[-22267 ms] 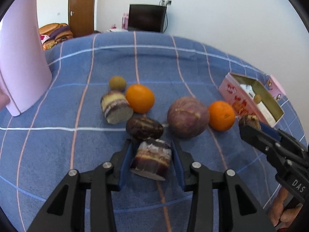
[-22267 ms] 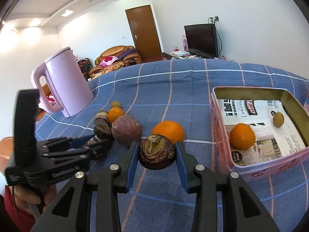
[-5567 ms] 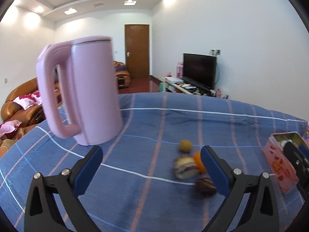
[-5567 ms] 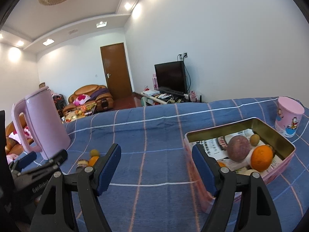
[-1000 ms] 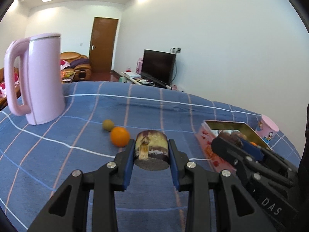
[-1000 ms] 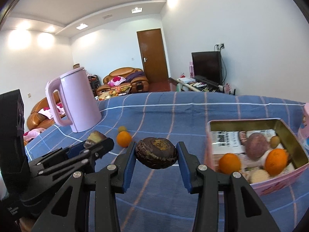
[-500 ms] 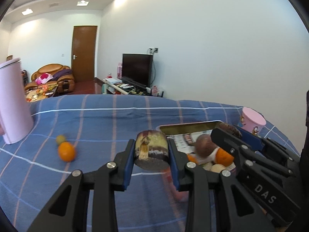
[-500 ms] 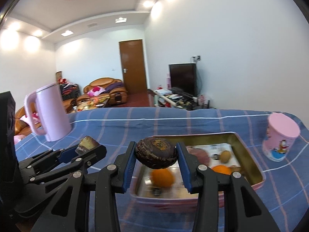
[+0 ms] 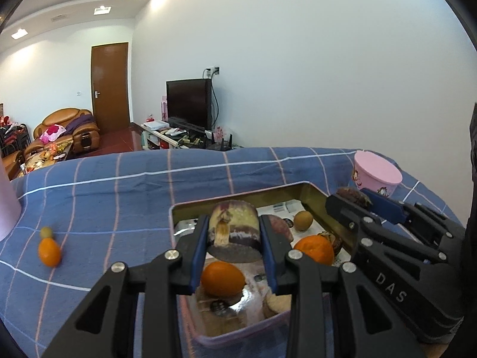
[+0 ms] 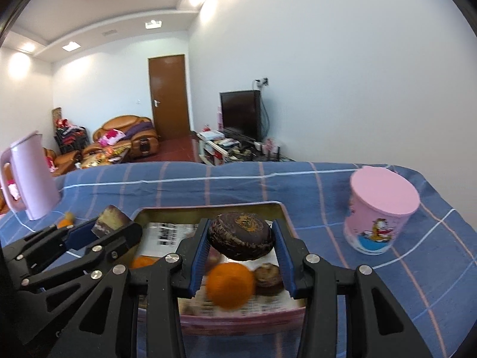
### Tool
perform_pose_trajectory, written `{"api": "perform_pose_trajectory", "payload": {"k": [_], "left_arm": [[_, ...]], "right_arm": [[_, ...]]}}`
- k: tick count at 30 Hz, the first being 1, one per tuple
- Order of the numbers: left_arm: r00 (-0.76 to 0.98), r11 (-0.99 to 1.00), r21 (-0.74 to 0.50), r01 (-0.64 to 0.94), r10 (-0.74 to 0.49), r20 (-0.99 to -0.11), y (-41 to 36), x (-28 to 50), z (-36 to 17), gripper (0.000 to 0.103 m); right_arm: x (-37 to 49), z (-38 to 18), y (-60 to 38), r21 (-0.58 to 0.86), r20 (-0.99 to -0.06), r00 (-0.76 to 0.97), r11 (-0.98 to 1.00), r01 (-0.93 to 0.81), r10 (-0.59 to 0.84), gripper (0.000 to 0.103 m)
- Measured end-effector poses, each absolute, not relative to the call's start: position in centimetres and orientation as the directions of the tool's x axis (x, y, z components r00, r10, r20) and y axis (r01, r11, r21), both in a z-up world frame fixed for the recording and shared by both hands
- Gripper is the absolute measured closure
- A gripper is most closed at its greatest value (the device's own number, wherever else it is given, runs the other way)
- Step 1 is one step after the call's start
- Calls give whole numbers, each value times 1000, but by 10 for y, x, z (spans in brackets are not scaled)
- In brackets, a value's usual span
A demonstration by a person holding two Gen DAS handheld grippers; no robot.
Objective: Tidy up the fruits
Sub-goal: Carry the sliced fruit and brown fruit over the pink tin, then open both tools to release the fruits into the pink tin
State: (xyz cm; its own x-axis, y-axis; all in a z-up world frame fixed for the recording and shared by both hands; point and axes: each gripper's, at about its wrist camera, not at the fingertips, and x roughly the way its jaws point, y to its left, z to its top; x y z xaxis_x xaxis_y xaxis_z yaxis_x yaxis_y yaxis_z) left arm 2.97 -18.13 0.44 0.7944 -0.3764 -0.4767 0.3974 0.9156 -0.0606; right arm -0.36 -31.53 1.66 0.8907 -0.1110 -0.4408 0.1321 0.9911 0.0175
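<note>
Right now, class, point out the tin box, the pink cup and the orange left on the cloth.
tin box (image 10: 208,208), right wrist view, on its far gold rim.
pink cup (image 10: 383,189), right wrist view, on its lid.
orange (image 9: 49,252), left wrist view, on its peel.

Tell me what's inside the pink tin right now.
The pink tin holds two oranges, a small brown fruit, a purple one and printed paper. The grippers and their held pieces hide the rest.

Three oranges are counted: two (image 9: 222,278) (image 9: 313,249) in the one tin (image 9: 316,192), one (image 9: 49,252) on the cloth. Two small brown-green fruits (image 9: 303,220) (image 9: 46,232) are seen, one pink cup (image 9: 376,176), and two claws (image 9: 234,243) (image 10: 241,249).
</note>
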Motion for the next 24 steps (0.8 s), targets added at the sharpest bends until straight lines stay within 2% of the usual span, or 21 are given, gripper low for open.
{"api": "perform_pose_trajectory", "payload": {"k": [14, 24], "left_arm": [[740, 913, -71, 402, -369, -563, -194, 50, -7, 68], [734, 918, -68, 390, -354, -580, -196, 50, -9, 68]], "right_arm": [[17, 3, -320, -1, -542, 834, 993, 117, -99, 59], [23, -1, -321, 43, -584, 810, 995, 91, -49, 59]]}}
